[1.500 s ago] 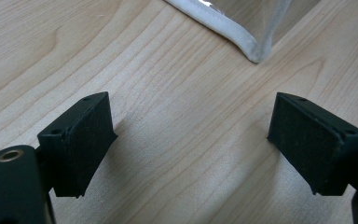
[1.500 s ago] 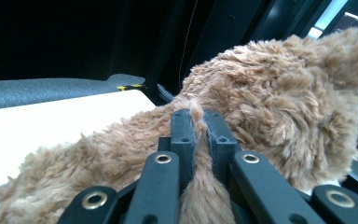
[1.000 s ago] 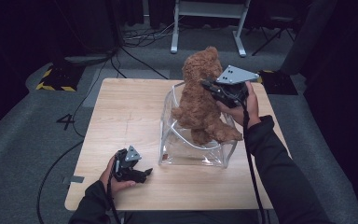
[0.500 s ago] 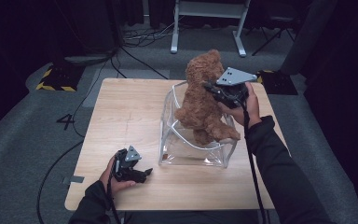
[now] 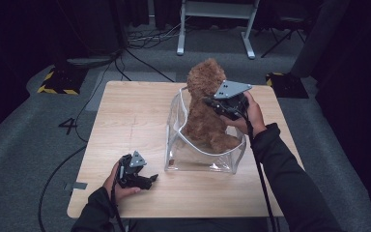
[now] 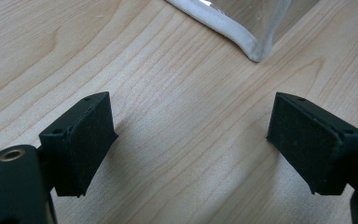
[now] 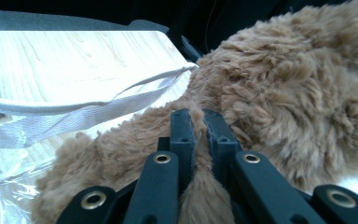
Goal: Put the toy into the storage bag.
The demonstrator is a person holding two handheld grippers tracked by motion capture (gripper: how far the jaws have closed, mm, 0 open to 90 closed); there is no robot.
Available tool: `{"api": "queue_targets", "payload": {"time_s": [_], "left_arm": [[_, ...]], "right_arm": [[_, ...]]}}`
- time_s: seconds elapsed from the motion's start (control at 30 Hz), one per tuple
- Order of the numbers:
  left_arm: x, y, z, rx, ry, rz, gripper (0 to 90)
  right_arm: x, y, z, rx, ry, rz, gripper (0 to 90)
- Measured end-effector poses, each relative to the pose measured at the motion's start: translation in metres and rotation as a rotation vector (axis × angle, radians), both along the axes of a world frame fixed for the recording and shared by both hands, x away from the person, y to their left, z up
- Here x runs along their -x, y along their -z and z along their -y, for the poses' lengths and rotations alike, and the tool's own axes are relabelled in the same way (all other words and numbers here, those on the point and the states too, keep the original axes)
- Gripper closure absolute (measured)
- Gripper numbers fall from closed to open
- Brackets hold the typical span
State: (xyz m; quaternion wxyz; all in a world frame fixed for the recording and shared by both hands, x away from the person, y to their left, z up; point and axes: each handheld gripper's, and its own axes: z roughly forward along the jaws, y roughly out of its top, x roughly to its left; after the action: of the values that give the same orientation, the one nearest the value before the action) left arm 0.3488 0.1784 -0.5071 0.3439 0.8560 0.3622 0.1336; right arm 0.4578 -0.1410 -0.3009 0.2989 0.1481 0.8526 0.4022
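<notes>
Presently catalogued: one brown plush bear [image 5: 206, 108], held upright with its lower body inside a clear plastic bag [image 5: 200, 157] with white trim that stands open on the wooden table [image 5: 130, 113]; the bear's fur is pinched between the nearly closed jaws of the right gripper [image 5: 207, 102], as is seen up close in the right gripper view [image 7: 199, 128]. Listed separately is the left gripper [image 5: 149, 180], rested low on the table near the bag's front left corner, its jaws spread wide over bare wood with nothing held between them [image 6: 186, 140].
</notes>
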Motion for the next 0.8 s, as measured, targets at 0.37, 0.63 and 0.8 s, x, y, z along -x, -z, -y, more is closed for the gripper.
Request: {"api": "queue_targets", "payload": {"time_s": [0.37,0.63,0.8], "left_arm": [[0.0001,0.0,0.0,0.0,0.0,0.0,14.7],[0.0001,0.0,0.0,0.0,0.0,0.0,14.7],[0.0001,0.0,0.0,0.0,0.0,0.0,14.7]], "right_arm": [[0.0024,0.0033,0.0003,0.023,-0.037,-0.055,82.7],[0.0049,0.0058,-0.0001,0.068,-0.063,-0.092,81.9],[0.0066,0.0096,-0.0011,0.101,-0.08,-0.122,81.1]]}}
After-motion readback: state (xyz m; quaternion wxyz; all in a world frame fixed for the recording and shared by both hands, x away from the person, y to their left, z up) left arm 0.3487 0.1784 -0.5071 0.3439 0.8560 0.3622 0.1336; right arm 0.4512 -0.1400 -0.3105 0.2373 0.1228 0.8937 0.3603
